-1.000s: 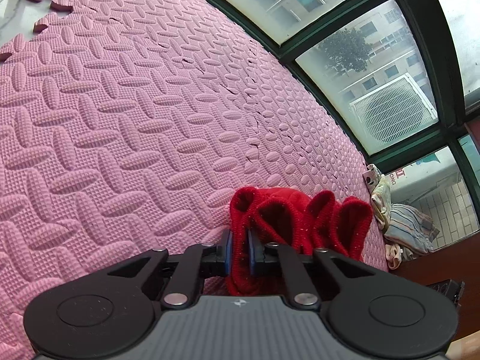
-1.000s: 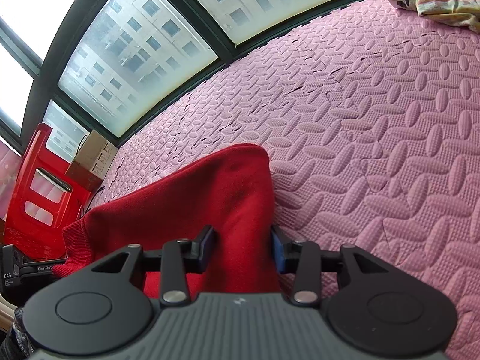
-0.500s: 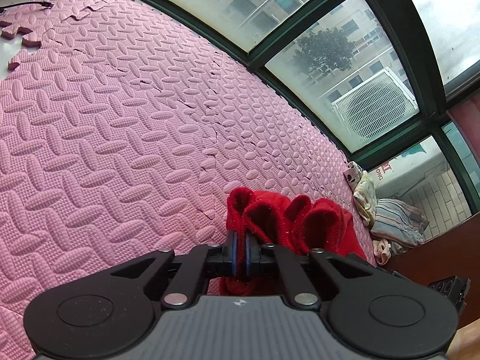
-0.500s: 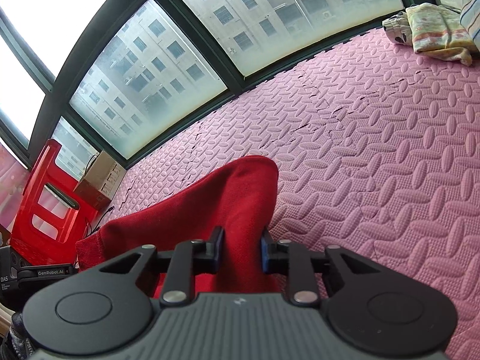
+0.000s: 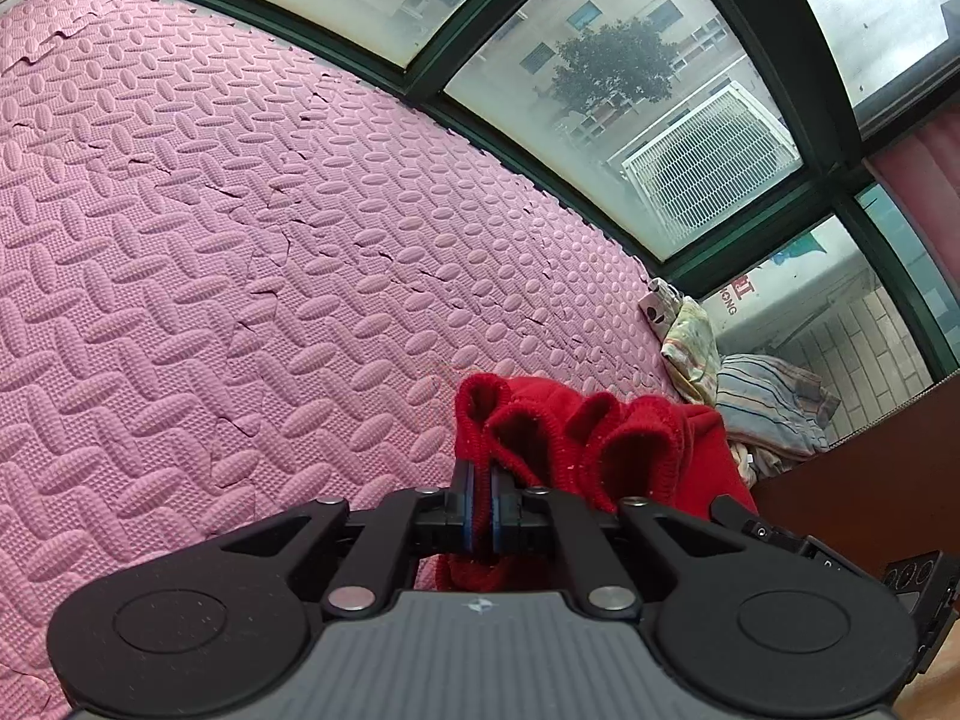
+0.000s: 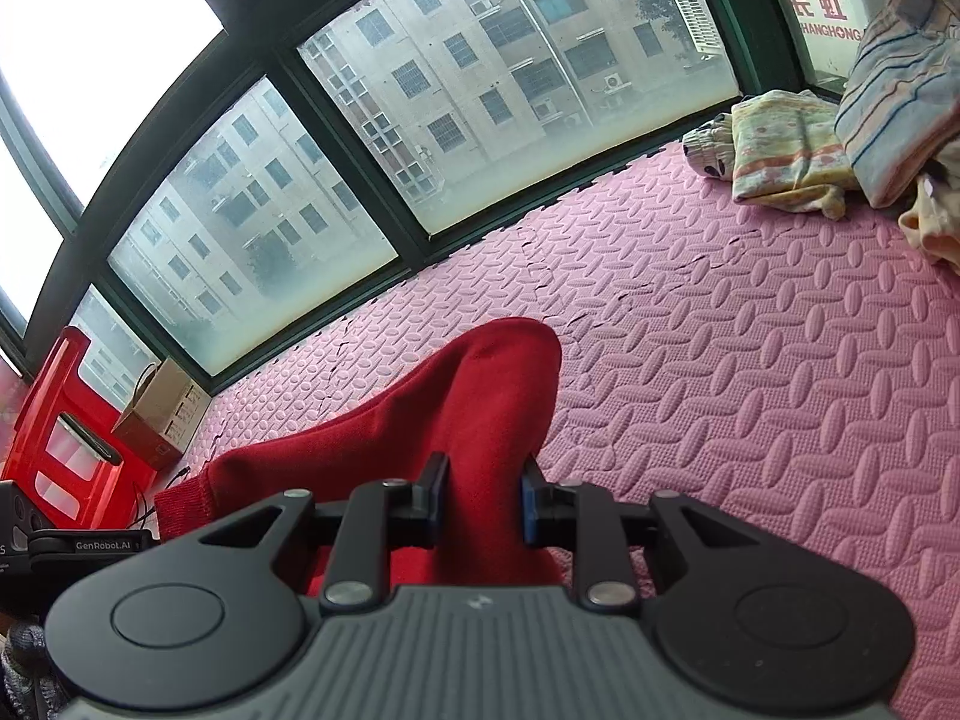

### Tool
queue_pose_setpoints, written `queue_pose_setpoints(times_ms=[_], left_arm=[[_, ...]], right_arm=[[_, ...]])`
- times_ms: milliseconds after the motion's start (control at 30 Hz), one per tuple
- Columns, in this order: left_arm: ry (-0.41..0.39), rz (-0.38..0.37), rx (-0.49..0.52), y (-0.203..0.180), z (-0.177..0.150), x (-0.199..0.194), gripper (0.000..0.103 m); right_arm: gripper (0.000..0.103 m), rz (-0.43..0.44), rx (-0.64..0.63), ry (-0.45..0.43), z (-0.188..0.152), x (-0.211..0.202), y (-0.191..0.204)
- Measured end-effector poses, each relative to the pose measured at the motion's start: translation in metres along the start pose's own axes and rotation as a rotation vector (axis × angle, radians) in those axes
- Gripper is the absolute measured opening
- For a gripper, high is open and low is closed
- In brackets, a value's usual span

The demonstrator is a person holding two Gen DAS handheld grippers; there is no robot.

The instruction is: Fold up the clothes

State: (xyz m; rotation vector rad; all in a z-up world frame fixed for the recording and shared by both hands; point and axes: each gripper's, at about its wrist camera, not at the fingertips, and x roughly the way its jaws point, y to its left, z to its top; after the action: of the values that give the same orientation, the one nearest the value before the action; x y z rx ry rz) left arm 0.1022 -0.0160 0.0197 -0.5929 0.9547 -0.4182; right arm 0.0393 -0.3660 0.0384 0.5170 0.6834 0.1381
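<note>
Both grippers, left (image 5: 479, 501) and right (image 6: 478, 495), clamped on red sweater (image 6: 420, 420), lifted; next spread it flat on mat (image 6: 750, 390) at 2 o'clock

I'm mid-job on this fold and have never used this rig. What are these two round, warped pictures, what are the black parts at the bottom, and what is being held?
There is no robot arm here: a person holds one two-finger gripper in each hand, and a fisheye camera on each looks forward along its fingers. The black parts at the bottom are the grippers' own bodies.

In the left wrist view, the left gripper is shut on the ribbed edge of a red sweater. In the right wrist view, the right gripper is shut on a thicker bunch of the same red sweater.

Underneath is a pink foam mat running up to large windows. A pile of other clothes lies at the mat's far edge. A red plastic stool and a cardboard box stand by the windows.
</note>
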Motion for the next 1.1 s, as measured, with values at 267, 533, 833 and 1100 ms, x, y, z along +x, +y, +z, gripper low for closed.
queue_pose_setpoints(times_ms=[267, 533, 833, 1100], left_arm=[[0.056, -0.03, 0.05, -0.046, -0.003, 0.043, 0.005], [0.099, -0.044, 0.099, -0.085, -0.003, 0.076, 0.005], [0.154, -0.012, 0.13, -0.1, -0.006, 0.109, 0.006], [0.152, 0.048, 0.14, -0.084, -0.005, 0.107, 0.017]], right_arm=[[0.022, -0.066, 0.015, -0.056, 0.014, -0.027, -0.029], [0.022, -0.121, 0.048, -0.097, 0.022, -0.046, -0.062], [0.022, -0.192, 0.088, -0.091, 0.02, -0.044, -0.094], [0.037, -0.274, 0.062, -0.058, 0.01, -0.038, -0.104]])
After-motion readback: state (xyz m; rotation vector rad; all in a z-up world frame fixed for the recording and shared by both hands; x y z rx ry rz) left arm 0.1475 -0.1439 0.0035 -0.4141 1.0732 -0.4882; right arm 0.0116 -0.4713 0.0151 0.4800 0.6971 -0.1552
